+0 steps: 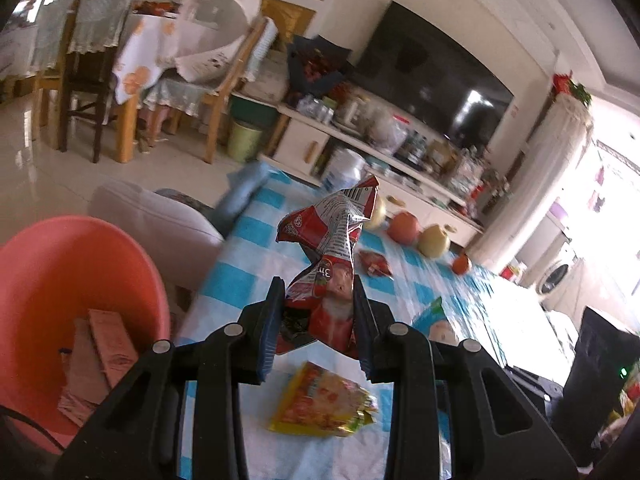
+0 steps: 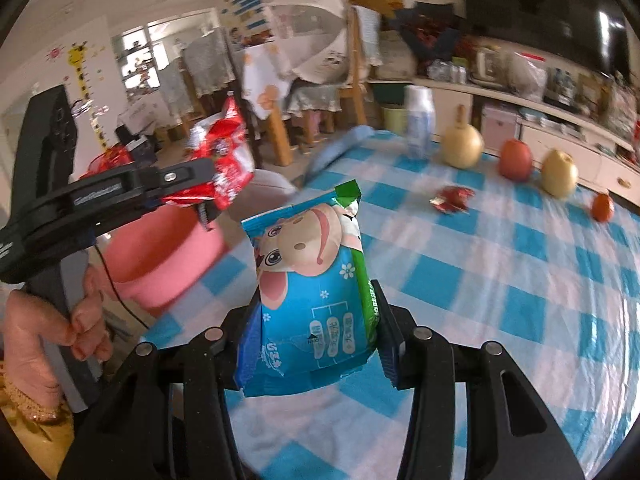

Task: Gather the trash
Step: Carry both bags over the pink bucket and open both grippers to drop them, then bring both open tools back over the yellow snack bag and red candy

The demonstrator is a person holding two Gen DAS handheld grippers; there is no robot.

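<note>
Beside the pink bin [image 1: 60, 280], left gripper [image 1: 320, 300] clamps a crumpled red wrapper [image 1: 332, 248], right gripper [image 2: 316, 312] clamps a blue snack bag [image 2: 312, 280]; both look light, crinkly, slippery, best pinched mid-body.

Two black plastic grippers, each with ribbed blue-edged finger pads [image 1: 267, 344] and silver rivets at the linkage joints. The left gripper [image 2: 200, 196], at 9 o'clock in the right wrist view, has a grey handle, a thin black cable and a screw. A beaded bracelet [image 2: 34, 408] circles the wrist.
</note>
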